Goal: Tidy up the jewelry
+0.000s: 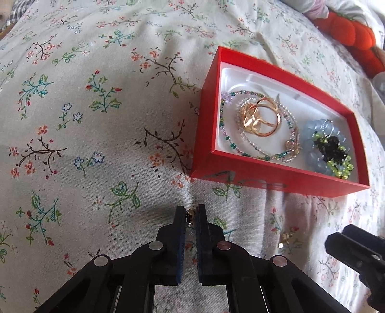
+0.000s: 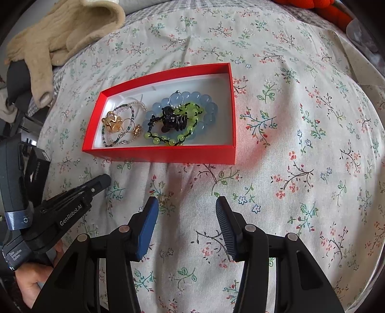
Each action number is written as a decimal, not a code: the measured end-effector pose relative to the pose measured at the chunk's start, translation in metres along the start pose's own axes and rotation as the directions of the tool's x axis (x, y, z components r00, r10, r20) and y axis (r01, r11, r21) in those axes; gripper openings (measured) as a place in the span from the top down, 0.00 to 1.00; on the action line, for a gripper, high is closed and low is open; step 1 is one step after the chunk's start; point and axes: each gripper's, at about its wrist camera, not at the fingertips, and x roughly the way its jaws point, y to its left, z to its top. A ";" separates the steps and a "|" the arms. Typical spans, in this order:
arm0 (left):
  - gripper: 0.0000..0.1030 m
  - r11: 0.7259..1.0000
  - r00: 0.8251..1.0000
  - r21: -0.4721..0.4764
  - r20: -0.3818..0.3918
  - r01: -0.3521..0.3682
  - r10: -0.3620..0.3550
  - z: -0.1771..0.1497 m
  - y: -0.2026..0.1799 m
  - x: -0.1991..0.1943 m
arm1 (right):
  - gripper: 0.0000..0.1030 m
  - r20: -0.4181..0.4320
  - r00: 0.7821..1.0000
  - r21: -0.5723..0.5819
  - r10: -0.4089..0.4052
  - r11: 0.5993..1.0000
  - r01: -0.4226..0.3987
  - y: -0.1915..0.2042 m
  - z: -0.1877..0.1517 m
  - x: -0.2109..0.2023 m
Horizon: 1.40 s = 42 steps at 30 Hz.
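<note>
A red box [image 1: 276, 177] [image 2: 163, 154] with a white lining lies on the floral bedspread. It holds gold rings [image 1: 261, 118] [image 2: 112, 122], thin beaded necklaces [image 1: 231, 144] [image 2: 120, 140], a blue bead bracelet [image 1: 312, 154] [image 2: 207, 115], a green bead bracelet [image 2: 168, 140] and a black hair clip [image 2: 173, 121]. My left gripper [image 1: 191, 213] is shut on a small gold earring [image 1: 190, 212] just above the bedspread, near the box's front left corner. A second small gold piece [image 1: 285, 238] [image 2: 164, 201] lies loose on the fabric beside my right gripper's left finger. My right gripper [image 2: 187, 204] is open and empty.
The floral bedspread [image 1: 96, 120] [image 2: 300, 168] covers the whole surface. Beige gloves [image 2: 53, 41] and dark items lie at the far left. An orange plush [image 1: 353, 38] [image 2: 334, 12] sits at the far right. The left gripper's body [image 2: 60, 211] shows low on the left.
</note>
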 end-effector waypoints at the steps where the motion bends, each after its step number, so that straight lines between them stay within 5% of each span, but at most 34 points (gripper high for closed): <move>1: 0.98 1.000 1.000 0.002 0.003 0.005 -0.005 0.000 0.000 -0.003 | 0.49 -0.001 1.000 -0.001 0.000 1.000 0.000 0.000 0.000 0.000; 18: 0.98 0.998 0.997 -0.018 0.045 0.067 -0.066 -0.004 0.015 -0.034 | 0.50 -0.043 0.996 0.024 0.072 0.997 -0.071 0.016 0.000 0.016; 22: 0.98 0.998 0.998 -0.010 0.035 0.057 -0.057 -0.006 0.016 -0.032 | 0.67 -0.068 0.995 0.008 0.077 0.997 -0.076 0.024 0.001 0.024; 29: 0.98 0.999 0.998 -0.006 0.023 0.051 -0.051 -0.009 0.018 -0.030 | 0.80 -0.116 0.992 0.027 0.058 0.998 -0.055 0.023 0.001 0.047; 42: 0.98 0.999 0.999 0.008 0.002 0.038 -0.038 -0.009 0.012 -0.023 | 0.92 -0.067 0.998 -0.046 -0.005 0.999 0.002 0.031 0.003 0.056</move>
